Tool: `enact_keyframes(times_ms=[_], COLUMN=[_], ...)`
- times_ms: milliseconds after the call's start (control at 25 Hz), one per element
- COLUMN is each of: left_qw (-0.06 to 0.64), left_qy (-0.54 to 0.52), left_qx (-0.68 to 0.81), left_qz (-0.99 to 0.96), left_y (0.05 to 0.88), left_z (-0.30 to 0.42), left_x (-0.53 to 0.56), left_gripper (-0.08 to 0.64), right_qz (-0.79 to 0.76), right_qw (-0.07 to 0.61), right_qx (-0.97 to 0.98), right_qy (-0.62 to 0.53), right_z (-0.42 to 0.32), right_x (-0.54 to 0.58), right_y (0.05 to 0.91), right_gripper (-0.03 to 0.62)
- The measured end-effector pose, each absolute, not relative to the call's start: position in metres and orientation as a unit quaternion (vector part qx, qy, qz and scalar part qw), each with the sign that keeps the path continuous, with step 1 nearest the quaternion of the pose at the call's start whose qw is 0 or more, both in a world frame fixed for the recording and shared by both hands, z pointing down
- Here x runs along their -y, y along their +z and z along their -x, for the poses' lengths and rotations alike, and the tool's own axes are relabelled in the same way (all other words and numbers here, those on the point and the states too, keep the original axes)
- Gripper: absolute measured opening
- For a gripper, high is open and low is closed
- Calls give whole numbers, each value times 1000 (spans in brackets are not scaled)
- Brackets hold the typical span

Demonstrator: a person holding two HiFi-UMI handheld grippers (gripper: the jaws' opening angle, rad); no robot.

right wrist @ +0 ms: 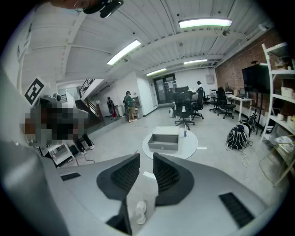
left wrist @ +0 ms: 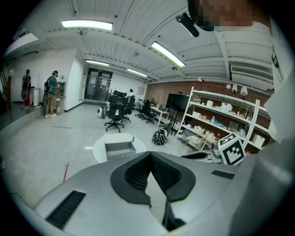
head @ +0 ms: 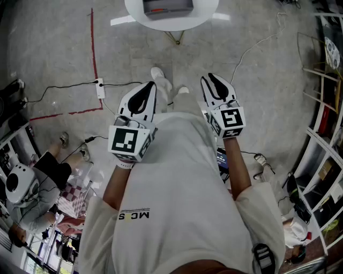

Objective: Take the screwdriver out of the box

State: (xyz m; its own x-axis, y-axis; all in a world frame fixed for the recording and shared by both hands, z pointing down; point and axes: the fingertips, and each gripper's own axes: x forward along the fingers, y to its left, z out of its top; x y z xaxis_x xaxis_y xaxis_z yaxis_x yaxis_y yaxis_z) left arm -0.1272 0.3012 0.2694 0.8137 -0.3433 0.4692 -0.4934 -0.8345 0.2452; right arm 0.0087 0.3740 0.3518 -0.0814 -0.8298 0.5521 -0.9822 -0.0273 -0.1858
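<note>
A grey open-topped box (head: 167, 7) stands on a round white table (head: 203, 16) at the top of the head view, some way ahead across the floor. A small red piece (head: 159, 9) lies inside it, too small to identify as the screwdriver. In both gripper views the box (left wrist: 119, 148) (right wrist: 166, 140) is seen from the side, so its inside is hidden. My left gripper (head: 150, 85) (left wrist: 150, 155) is held at chest height, jaws touching at the tips and empty. The right gripper (head: 210, 77) (right wrist: 146, 159) is beside it, with a narrow gap between its empty pads.
A power strip (head: 99, 88) with cables and a red tape line (head: 92, 43) lie on the floor at left. Shelving (head: 327, 134) lines the right side. A seated person (head: 32, 187) is at lower left. Office chairs (left wrist: 114, 110) and a backpack (right wrist: 237, 137) stand beyond the table.
</note>
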Motion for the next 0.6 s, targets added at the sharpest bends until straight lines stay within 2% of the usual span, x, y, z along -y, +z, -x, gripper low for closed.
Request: enact_keyframes(times_ms=[360, 600], left_qw=[178, 173], left_qy=[195, 177], left_qx=[217, 214], left_qz=[-940, -945], left_y=[274, 267], left_z=[153, 182], left_x=[-295, -242], left_gripper=[3, 3], right_qz=[-681, -697], right_qw=[145, 106], right_qx=[671, 660], right_qy=[254, 258], right_z=[2, 27], right_x=[-380, -325], right_y=[341, 330], right_gripper=[147, 147])
